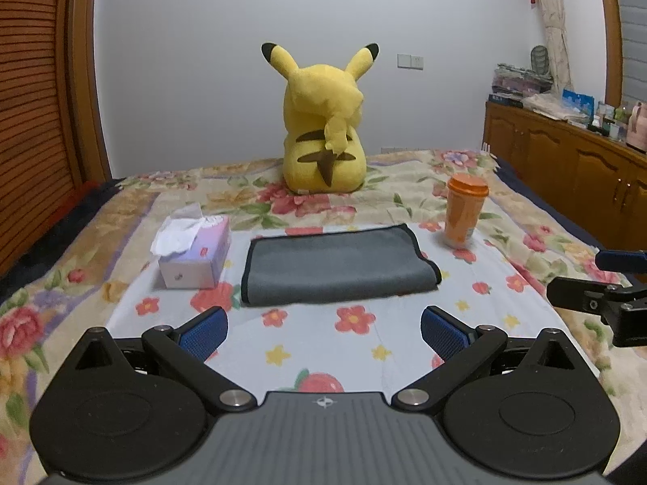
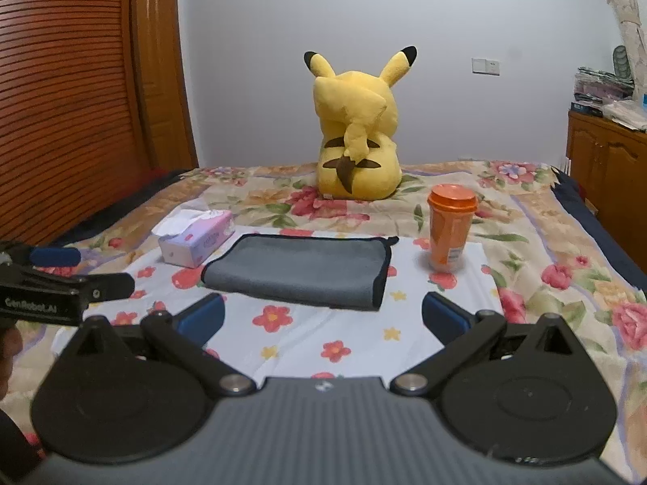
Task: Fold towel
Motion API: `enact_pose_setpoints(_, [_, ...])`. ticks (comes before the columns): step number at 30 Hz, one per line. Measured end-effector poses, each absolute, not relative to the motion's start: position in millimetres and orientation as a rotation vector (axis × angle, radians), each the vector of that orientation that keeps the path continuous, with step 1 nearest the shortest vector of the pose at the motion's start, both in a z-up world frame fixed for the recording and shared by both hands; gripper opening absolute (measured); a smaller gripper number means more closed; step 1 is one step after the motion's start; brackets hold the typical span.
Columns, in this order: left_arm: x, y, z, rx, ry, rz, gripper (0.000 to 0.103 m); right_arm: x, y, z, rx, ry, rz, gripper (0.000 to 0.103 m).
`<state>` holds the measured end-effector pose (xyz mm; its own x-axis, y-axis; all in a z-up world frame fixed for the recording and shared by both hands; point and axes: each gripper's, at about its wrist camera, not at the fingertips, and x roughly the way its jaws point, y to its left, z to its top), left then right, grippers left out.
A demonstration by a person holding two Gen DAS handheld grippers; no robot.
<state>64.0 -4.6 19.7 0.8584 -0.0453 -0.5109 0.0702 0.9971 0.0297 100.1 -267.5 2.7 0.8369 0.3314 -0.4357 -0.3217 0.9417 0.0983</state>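
Bedroom, floral bed [image 1: 525,218]. Grey towel [image 1: 335,266] lies flat between tissue box [image 1: 194,254] and orange cup [image 1: 465,210], edges doubled on the right: looks folded at least once; whether further folds remain, cannot tell. Left tool [image 1: 323,329] and right tool [image 2: 323,317] both spread wide, hovering short of the towel, touching nothing.

Left gripper [image 1: 323,333]: black linkage arms, round black side housings, ribbed grey centre plate with small round emblem. Silver pivot screws at arm joints. Fingers [image 1: 204,329] carry blue textured pads. Right gripper [image 2: 323,317]: same build, black arms, grey ribbed plate, silver screws, blue pads [image 2: 201,318]. In right wrist view, left gripper's black body shows white lettering "GenRobot.AI".
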Motion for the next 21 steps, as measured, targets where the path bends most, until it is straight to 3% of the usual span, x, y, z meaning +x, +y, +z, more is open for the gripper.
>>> enact_pose_setpoints(21, [48.5,-19.6,-23.9,0.067,0.61,-0.053,0.103,82.9,-262.4,-29.3,0.009,0.512,0.305,0.103])
